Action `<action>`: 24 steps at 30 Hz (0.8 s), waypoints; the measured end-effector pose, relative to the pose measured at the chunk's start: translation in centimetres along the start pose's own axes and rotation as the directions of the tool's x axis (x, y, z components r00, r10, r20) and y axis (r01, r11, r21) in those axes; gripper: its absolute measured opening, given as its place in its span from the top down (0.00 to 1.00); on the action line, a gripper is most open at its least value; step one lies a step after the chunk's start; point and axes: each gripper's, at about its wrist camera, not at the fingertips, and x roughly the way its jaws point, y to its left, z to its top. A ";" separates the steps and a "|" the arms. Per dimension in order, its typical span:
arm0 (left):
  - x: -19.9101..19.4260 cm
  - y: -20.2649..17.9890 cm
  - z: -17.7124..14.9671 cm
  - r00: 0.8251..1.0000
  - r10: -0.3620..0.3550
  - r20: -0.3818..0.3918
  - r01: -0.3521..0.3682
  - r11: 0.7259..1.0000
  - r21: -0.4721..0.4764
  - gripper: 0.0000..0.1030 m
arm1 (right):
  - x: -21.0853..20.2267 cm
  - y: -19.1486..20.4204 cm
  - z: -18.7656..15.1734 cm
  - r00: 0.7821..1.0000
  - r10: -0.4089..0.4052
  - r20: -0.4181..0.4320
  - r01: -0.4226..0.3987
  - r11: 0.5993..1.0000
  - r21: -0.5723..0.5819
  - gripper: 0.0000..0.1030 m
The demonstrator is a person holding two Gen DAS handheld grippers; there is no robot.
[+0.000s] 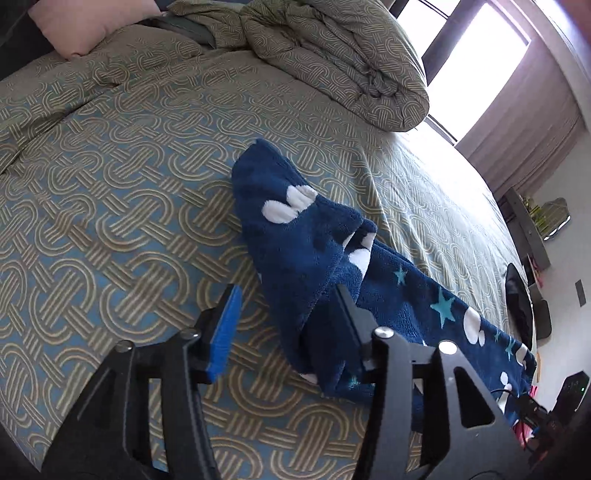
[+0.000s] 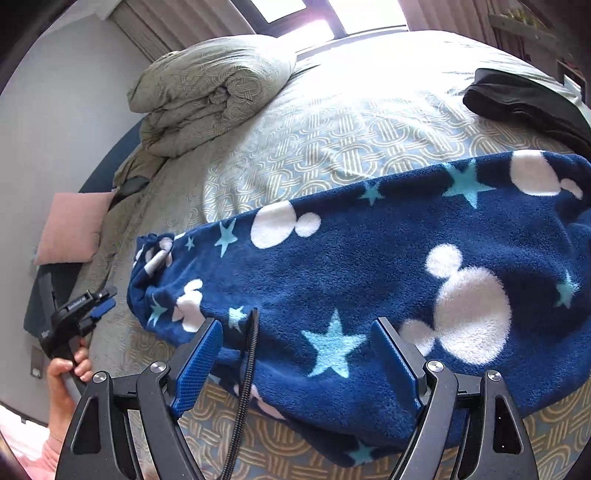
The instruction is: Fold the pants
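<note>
The navy fleece pants (image 2: 369, 266) with white mouse heads and light blue stars lie folded lengthwise across the bed. In the left wrist view their leg end (image 1: 295, 229) is bunched up just ahead of my left gripper (image 1: 288, 295), which is open and empty, its right finger against the cloth. My right gripper (image 2: 299, 332) is open and empty, its jaws standing either side of the pants' near edge. The left gripper also shows in the right wrist view (image 2: 99, 299), held by a hand at the pants' far left end.
The bed has a patterned blue and tan cover (image 1: 110, 184). A rolled duvet (image 1: 332, 55) lies at the head, beside a pink pillow (image 1: 81, 22). A black garment (image 2: 524, 99) lies on the far right of the bed. A black cable (image 2: 247, 369) hangs between the right fingers.
</note>
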 end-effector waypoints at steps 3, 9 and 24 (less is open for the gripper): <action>0.7 -3.3 -0.2 1.000 0.008 0.011 -0.010 0.988 0.154 0.26 | 1.0 1.6 0.6 1.000 0.024 -0.006 -0.024 1.000 -0.015 0.19; 6.6 -9.1 -0.5 0.983 0.186 0.000 -0.169 0.897 0.409 0.20 | 1.6 5.1 0.8 1.000 0.016 -0.019 -0.018 0.993 -0.119 0.19; 2.8 -6.9 2.4 0.998 -0.060 0.024 0.054 0.980 0.190 0.85 | 0.6 3.4 0.8 1.000 -0.019 -0.016 0.017 0.997 -0.069 0.19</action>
